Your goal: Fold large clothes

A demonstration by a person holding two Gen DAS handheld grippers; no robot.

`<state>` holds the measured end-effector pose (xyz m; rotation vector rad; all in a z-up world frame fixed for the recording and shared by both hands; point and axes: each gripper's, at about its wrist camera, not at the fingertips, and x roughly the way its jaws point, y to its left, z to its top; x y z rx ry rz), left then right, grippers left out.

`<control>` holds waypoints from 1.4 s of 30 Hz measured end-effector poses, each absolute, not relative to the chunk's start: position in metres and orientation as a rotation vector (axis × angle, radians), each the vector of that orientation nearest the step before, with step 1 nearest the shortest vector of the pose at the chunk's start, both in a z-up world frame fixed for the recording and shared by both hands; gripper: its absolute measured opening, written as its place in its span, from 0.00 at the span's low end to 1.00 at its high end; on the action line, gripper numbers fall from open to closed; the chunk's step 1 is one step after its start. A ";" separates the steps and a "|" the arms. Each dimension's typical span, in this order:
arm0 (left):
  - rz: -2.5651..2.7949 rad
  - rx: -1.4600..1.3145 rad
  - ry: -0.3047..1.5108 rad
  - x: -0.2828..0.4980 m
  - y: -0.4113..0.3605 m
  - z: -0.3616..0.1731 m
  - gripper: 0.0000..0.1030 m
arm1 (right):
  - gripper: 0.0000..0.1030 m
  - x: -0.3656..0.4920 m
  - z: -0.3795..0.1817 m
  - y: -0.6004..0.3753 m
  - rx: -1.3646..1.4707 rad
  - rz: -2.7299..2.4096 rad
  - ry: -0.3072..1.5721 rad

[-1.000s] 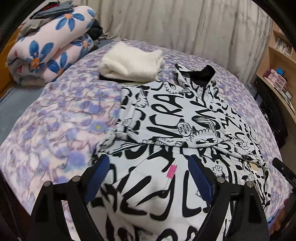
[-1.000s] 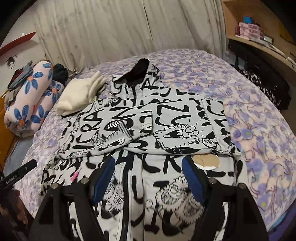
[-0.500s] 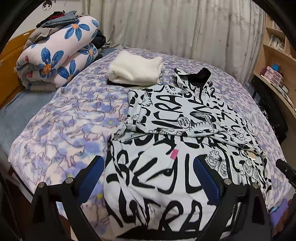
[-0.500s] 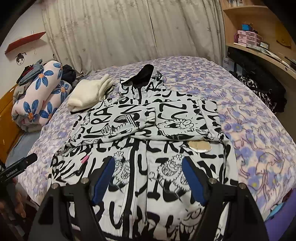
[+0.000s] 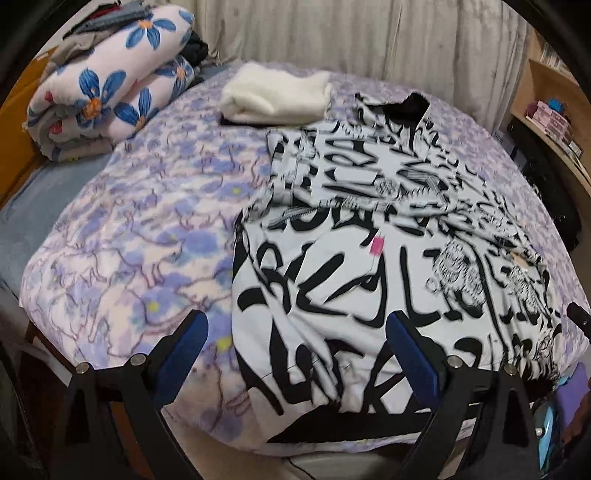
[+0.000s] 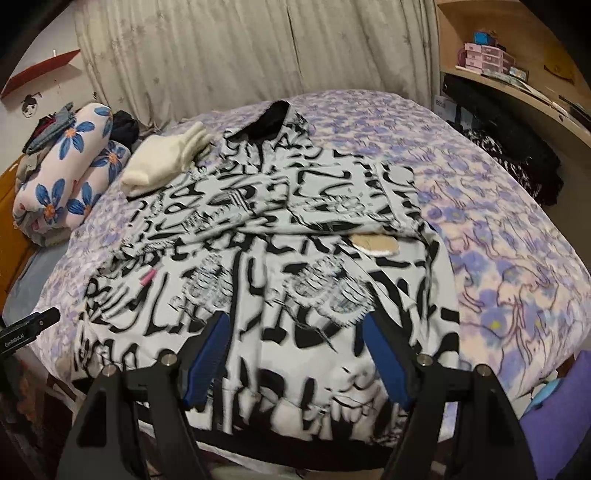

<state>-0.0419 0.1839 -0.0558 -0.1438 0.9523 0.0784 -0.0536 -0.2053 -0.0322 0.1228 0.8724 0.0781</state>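
- Across the bed (image 5: 140, 229), which has a purple flower-print cover, lies one big black-and-white graffiti-print hoodie (image 5: 362, 236), front up, both sleeves folded across the chest, hood end toward the curtain (image 5: 332, 33), hem at the near edge of the bed.
- One rolled blanket (image 5: 107, 88) with blue flowers sits at the far left of the bed with a few loose clothes piled on top, well apart from the hoodie.
- One folded cream garment (image 5: 277, 94) lies just beside the hood, on its left.
- Left gripper (image 5: 295, 354) is over the hoodie's near left corner; the hem edge sits between its fingers, one blue pad over the bedcover and the other over the print. The jaws have just been opening and now stand wide, pads not pressing on any cloth.
- Right gripper (image 6: 295, 354) sits over the hem near the zip line, a bit right of the middle. Jaws gape fairly wide, the cloth lies below them, nothing gripped.
- Right wrist view only: the whole hoodie (image 6: 266, 236) edge to edge, a round tan patch (image 6: 375, 243) on the right sleeve's cuff, a wooden shelf (image 6: 517, 92) with small pink boxes, and the tip of the other gripper at the left edge.
- Left wrist view shows more of the bare bedcover on the left; the patch is barely readable there.
- One small pink tag (image 5: 376, 245) sits on the left front panel, visible in both views.
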 end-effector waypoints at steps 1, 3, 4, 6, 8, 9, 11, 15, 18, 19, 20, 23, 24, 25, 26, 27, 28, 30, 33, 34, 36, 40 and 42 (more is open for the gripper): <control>0.069 -0.161 0.970 -0.041 0.188 -0.063 0.93 | 0.72 -0.053 -0.036 -0.211 0.129 0.073 0.882; 0.038 -0.200 1.008 -0.038 0.194 -0.076 0.93 | 0.72 -0.053 -0.043 -0.221 0.139 0.065 0.898; 0.019 -0.223 1.033 -0.036 0.198 -0.084 0.93 | 0.72 -0.053 -0.047 -0.228 0.142 0.057 0.908; -0.002 -0.245 1.058 -0.035 0.202 -0.096 0.93 | 0.72 -0.053 -0.054 -0.239 0.140 0.036 0.923; -0.007 -0.247 1.075 -0.035 0.205 -0.106 0.93 | 0.72 -0.053 -0.060 -0.252 0.137 0.017 0.941; -0.011 -0.252 1.087 -0.035 0.208 -0.113 0.93 | 0.72 -0.054 -0.062 -0.259 0.139 0.009 0.949; -0.030 -0.273 1.109 -0.035 0.211 -0.121 0.93 | 0.72 -0.056 -0.068 -0.274 0.150 -0.003 0.966; -0.047 -0.311 1.137 -0.035 0.219 -0.137 0.93 | 0.72 -0.060 -0.079 -0.300 0.149 -0.054 1.001; -0.065 -0.319 1.133 -0.032 0.220 -0.141 0.93 | 0.72 -0.060 -0.090 -0.318 0.186 -0.057 1.044; -0.071 -0.317 1.132 -0.031 0.220 -0.142 0.93 | 0.72 -0.059 -0.095 -0.323 0.207 -0.048 1.060; -0.074 -0.309 1.133 -0.029 0.219 -0.144 0.93 | 0.72 -0.058 -0.099 -0.326 0.221 -0.044 1.070; -0.084 -0.291 1.141 -0.023 0.215 -0.148 0.98 | 0.72 -0.054 -0.114 -0.330 0.273 0.000 1.106; -0.086 -0.291 1.141 -0.021 0.213 -0.150 0.99 | 0.72 -0.052 -0.119 -0.328 0.277 0.018 1.115; -0.084 -0.290 1.138 -0.020 0.212 -0.150 0.99 | 0.72 -0.051 -0.122 -0.325 0.267 0.031 1.117; -0.082 -0.287 1.137 -0.019 0.211 -0.151 0.99 | 0.72 -0.050 -0.124 -0.321 0.250 0.046 1.114; -0.079 -0.285 1.137 -0.018 0.211 -0.151 0.99 | 0.72 -0.049 -0.125 -0.317 0.237 0.061 1.111; -0.076 -0.284 1.134 -0.018 0.210 -0.152 0.99 | 0.72 -0.048 -0.126 -0.315 0.227 0.078 1.108; -0.070 -0.280 1.120 -0.018 0.209 -0.152 0.97 | 0.66 -0.046 -0.126 -0.313 0.241 0.128 1.111; -0.109 -0.249 1.100 -0.022 0.203 -0.146 0.59 | 0.48 -0.047 -0.121 -0.314 0.276 0.222 1.122; -0.122 -0.240 1.098 -0.023 0.201 -0.143 0.54 | 0.47 -0.049 -0.121 -0.314 0.277 0.240 1.124; -0.133 -0.227 1.097 -0.022 0.199 -0.142 0.52 | 0.47 -0.048 -0.123 -0.313 0.290 0.258 1.130; -0.154 -0.270 1.127 -0.016 0.203 -0.150 0.61 | 0.47 -0.042 -0.134 -0.316 0.354 0.272 1.135; -0.157 -0.285 1.131 -0.011 0.203 -0.154 0.64 | 0.47 -0.040 -0.137 -0.314 0.347 0.266 1.129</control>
